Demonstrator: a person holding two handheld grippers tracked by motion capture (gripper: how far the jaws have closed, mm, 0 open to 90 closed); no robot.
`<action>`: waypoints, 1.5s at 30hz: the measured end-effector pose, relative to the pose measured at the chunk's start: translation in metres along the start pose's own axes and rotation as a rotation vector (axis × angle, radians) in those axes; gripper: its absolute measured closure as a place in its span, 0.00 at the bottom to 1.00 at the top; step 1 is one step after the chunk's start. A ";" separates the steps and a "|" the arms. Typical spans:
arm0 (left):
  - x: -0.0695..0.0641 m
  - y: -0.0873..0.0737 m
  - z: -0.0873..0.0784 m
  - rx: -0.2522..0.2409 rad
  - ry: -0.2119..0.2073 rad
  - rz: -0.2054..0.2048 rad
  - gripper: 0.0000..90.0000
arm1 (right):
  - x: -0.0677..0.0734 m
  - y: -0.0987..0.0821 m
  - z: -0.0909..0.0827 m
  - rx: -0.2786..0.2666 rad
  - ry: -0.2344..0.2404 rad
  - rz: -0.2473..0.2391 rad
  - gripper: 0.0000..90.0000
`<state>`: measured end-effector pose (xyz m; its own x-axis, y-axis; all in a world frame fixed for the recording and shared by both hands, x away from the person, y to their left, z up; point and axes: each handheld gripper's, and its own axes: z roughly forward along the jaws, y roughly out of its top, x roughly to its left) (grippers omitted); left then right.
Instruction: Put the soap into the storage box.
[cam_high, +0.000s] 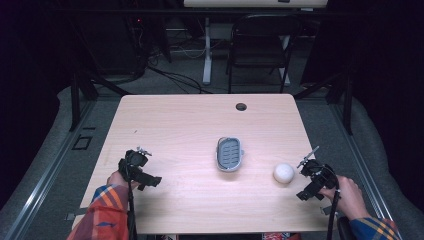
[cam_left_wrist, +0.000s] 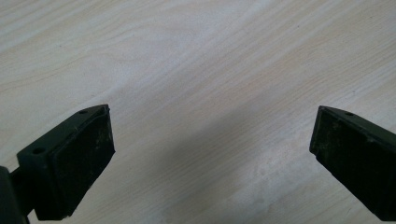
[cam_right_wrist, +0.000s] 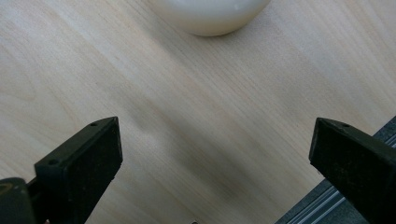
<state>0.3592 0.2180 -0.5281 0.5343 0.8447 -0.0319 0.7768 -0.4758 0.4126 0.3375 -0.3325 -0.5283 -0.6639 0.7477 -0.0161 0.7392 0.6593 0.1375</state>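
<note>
High view puts your left gripper (cam_high: 136, 167) over the near-left part of the pale wooden bench (cam_high: 175, 125) and your right gripper (cam_high: 314, 176) near its right edge; a grey oval dish (cam_high: 229, 154) with a ribbed inside sits near the middle, and a white ball (cam_high: 283, 173) lies between that dish and your right gripper, just beside the gripper; left gripper view shows your fingers (cam_left_wrist: 79, 158) spread wide over bare wood, holding nothing; right gripper view shows those fingers (cam_right_wrist: 81, 168) equally wide and empty, with the white ball (cam_right_wrist: 210, 16) ahead of them at the top edge.
</note>
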 end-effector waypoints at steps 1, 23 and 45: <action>0.000 0.000 0.000 0.000 0.000 0.002 0.00 | 0.000 0.000 0.000 -0.001 0.001 -0.002 0.02; -0.001 0.000 0.000 0.000 0.001 0.008 0.00 | 0.003 0.013 0.002 -0.024 0.014 0.013 0.00; -0.001 0.000 0.000 0.001 -0.003 0.008 0.00 | 0.000 0.044 0.001 -0.060 0.017 -0.007 0.00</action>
<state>0.3587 0.2172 -0.5282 0.5412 0.8403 -0.0317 0.7732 -0.4825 0.4116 0.3706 -0.3031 -0.5236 -0.6712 0.7413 -0.0008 0.7267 0.6582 0.1963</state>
